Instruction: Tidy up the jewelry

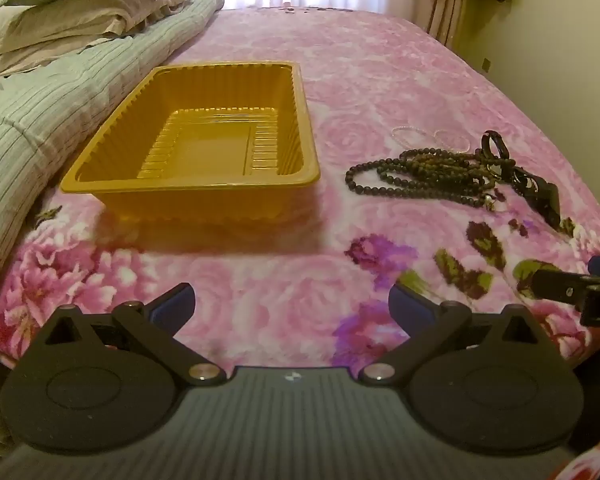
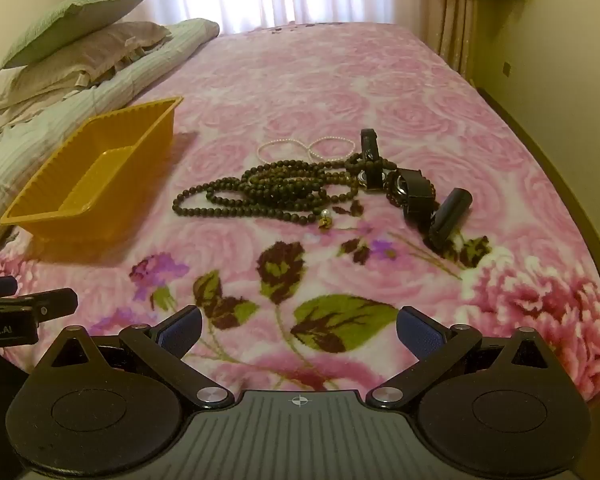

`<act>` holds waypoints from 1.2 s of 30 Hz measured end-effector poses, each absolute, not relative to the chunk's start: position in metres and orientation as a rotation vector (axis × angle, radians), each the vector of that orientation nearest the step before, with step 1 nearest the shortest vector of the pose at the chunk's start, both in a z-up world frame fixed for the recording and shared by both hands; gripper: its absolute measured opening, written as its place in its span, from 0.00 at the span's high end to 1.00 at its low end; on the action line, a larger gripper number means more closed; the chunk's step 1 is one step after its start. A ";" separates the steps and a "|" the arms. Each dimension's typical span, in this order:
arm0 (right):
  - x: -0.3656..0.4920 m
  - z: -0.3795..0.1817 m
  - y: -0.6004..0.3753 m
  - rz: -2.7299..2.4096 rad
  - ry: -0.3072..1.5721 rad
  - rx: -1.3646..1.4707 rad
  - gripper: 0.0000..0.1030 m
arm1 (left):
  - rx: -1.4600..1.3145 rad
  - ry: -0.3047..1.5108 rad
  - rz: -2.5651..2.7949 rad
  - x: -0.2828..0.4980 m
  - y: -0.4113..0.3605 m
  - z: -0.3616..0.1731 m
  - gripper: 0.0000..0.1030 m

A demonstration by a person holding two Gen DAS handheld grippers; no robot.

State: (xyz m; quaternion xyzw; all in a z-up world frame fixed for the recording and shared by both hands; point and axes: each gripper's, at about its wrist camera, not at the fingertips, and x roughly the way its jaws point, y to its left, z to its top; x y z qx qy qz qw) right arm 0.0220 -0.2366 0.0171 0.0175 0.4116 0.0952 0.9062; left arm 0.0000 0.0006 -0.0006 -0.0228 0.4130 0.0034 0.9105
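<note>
Fingers (image 2: 182,330) spread wide above pink floral blanket (image 2: 340,92), empty.

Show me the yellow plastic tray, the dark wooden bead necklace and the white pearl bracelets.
yellow plastic tray (image 1: 188,192): left wrist view, near wall.
dark wooden bead necklace (image 2: 260,192): right wrist view, middle strands.
white pearl bracelets (image 2: 284,142): right wrist view, far edge.

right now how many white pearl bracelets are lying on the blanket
2. Both lie side by side just beyond the dark bead necklace: the left bracelet, the right bracelet, its right end tucked under the pile. More could be hidden there.
</note>
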 end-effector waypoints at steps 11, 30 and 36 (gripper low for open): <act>0.022 0.017 -0.237 0.197 0.847 0.041 0.00 | -0.046 0.841 0.007 -0.003 0.001 -0.001 0.01; 0.023 0.017 -0.237 0.196 0.845 0.045 0.00 | -0.046 0.844 0.002 0.000 0.000 0.000 0.01; 0.024 0.020 -0.236 0.196 0.842 0.041 0.00 | -0.044 0.841 -0.003 0.001 -0.002 0.002 0.01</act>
